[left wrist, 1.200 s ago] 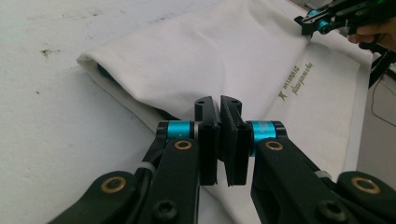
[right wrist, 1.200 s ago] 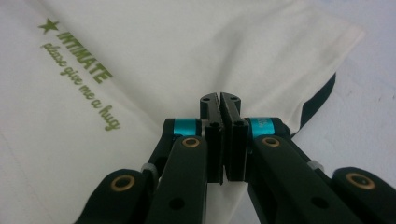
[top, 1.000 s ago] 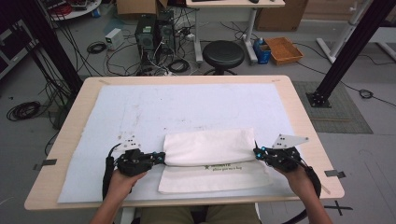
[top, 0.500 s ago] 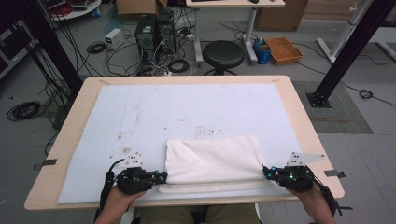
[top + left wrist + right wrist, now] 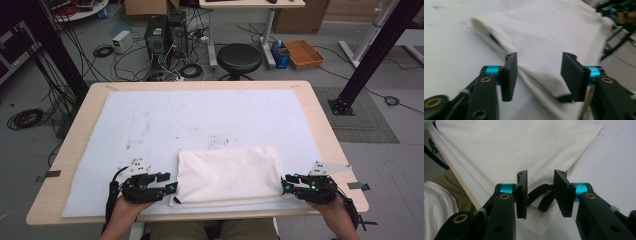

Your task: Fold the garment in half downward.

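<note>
Standing at the near edge, scanning L to R: left gripper (image 5: 170, 187) sits on the white sheet (image 5: 150, 125) that covers most of the wooden table (image 5: 320, 115), just beside the L edge of the folded white cloth bag (image 5: 227, 172). Its jaws have just been opening and now stand fairly wide. In the left gripper view the bag's near corner (image 5: 544, 82) lies between the pads, but they're apart from it, not pressing. A dark slit shows where the bag's layers gape at the fold.

Bag lies flat, centre-front of the table, long side running L to R, near edge close to the table edge w/ a thin dark line under it.

Right gripper (image 5: 285, 185) is at the bag's R edge, jaws also just opened, gap narrower than the left's. In the right gripper view a black strap (image 5: 541, 195) loops between the pads w/o being pinched; bag corner (image 5: 564, 157) spreads beyond.

Nothing blocks either gripper on the table. Behind it, on the floor: cables (image 5: 25, 119), PC tower (image 5: 156, 37), black stool (image 5: 240, 57), brown box (image 5: 304, 54); black frame posts (image 5: 370, 55) on both sides.
</note>
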Motion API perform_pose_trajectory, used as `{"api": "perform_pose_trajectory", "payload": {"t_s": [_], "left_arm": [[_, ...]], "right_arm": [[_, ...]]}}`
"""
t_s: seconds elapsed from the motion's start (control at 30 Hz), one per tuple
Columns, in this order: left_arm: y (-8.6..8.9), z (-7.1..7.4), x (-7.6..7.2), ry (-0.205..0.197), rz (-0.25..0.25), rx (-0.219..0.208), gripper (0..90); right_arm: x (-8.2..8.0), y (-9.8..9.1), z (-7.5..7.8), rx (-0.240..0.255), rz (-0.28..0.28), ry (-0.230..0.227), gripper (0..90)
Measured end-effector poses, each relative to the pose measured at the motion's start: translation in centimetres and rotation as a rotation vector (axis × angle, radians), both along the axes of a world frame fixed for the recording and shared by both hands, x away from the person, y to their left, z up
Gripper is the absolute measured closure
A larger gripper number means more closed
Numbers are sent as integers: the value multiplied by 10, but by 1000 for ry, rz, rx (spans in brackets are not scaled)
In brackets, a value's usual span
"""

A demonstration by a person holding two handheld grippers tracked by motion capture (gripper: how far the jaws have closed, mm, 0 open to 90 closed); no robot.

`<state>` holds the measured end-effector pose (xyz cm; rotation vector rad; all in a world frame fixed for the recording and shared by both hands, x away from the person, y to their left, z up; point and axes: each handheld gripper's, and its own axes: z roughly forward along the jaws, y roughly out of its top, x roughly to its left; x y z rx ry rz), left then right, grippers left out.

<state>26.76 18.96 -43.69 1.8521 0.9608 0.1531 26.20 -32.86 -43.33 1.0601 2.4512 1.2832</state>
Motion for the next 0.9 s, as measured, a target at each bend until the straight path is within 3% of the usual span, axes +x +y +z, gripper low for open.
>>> {"api": "perform_pose_trajectory", "payload": {"t_s": [0.03,0.13,0.2,0.27,0.3,0.37,0.47,0.53,0.57,0.6,0.63,0.83,0.9], "left_arm": [[1,0,8,-2,32,10,421],[3,1,37,-13,128,39,413],[3,0,58,-4,188,38,389],[1,-3,79,36,215,8,389],[-1,-5,88,68,212,-10,387],[-10,-9,100,81,187,-13,382],[-24,-15,107,90,124,39,382],[-28,-15,106,71,128,100,440],[-28,-15,107,90,96,93,673],[-29,-15,107,98,102,99,818],[-30,-15,107,86,107,107,864],[-31,-7,125,41,190,1,871],[-35,-2,133,18,209,-13,871]], "right_arm": [[3,3,-1,-10,-20,-13,496],[19,8,2,-27,-113,-50,369],[39,13,6,-35,-163,-78,347],[61,21,6,-45,-186,-79,326],[73,25,5,-48,-193,-63,324],[90,33,0,-72,-202,-41,331],[111,39,-10,-128,-210,4,415],[114,39,-13,-108,-166,35,629],[113,39,-12,-94,-119,29,776],[110,41,-11,-96,-89,17,864],[108,42,-10,-104,-87,6,875],[112,31,-4,-84,-188,-52,883],[117,30,-2,-82,-221,-79,883]]}}
